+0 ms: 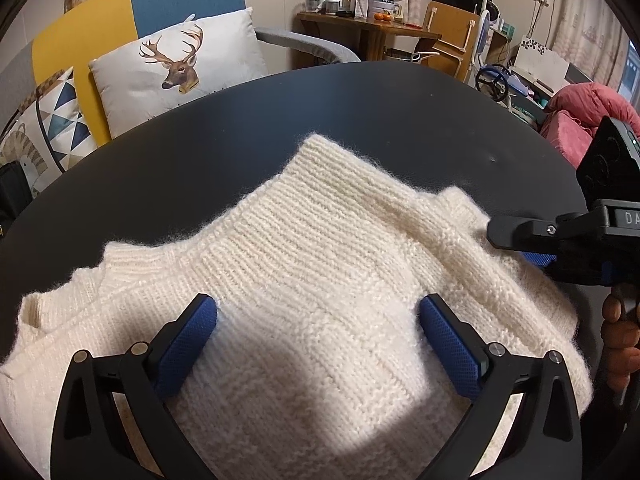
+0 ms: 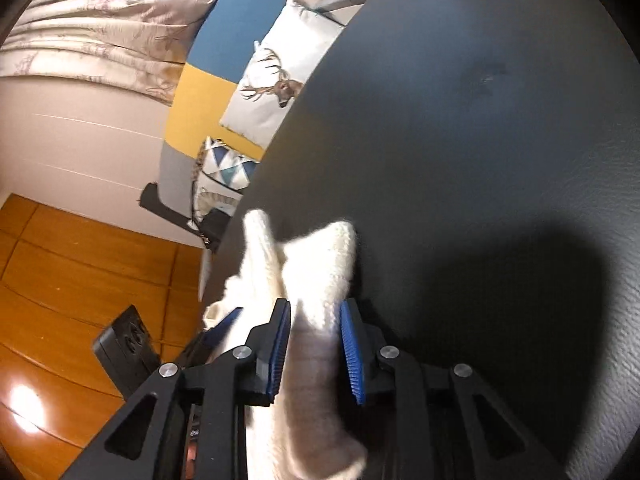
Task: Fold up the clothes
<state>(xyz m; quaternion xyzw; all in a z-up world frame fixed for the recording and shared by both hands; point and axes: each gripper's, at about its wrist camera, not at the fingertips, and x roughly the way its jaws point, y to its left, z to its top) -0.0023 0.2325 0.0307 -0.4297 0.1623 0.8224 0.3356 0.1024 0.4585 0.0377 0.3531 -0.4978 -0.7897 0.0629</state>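
Observation:
A cream knitted sweater (image 1: 320, 240) lies partly folded on the round dark table (image 1: 360, 112), ribbed edges toward the far side. My left gripper (image 1: 318, 304) hovers over its middle, jaws wide open, blue pads clear of the knit on both sides. My right gripper (image 1: 516, 240) comes in from the right edge over the sweater's right side, held by a person's hand (image 1: 620, 336). In the right wrist view, a fold of the sweater (image 2: 320, 264) runs between the jaws of the right gripper (image 2: 316, 308). They stand a little apart and the pads do not visibly squeeze it.
A sofa with a deer cushion (image 1: 176, 64) stands behind the table. A wooden side table (image 1: 360, 28) with jars and pink bedding (image 1: 588, 108) are farther back. The bare table surface (image 2: 480, 160) stretches beyond the sweater. Wooden floor (image 2: 80, 280) shows below the table's edge.

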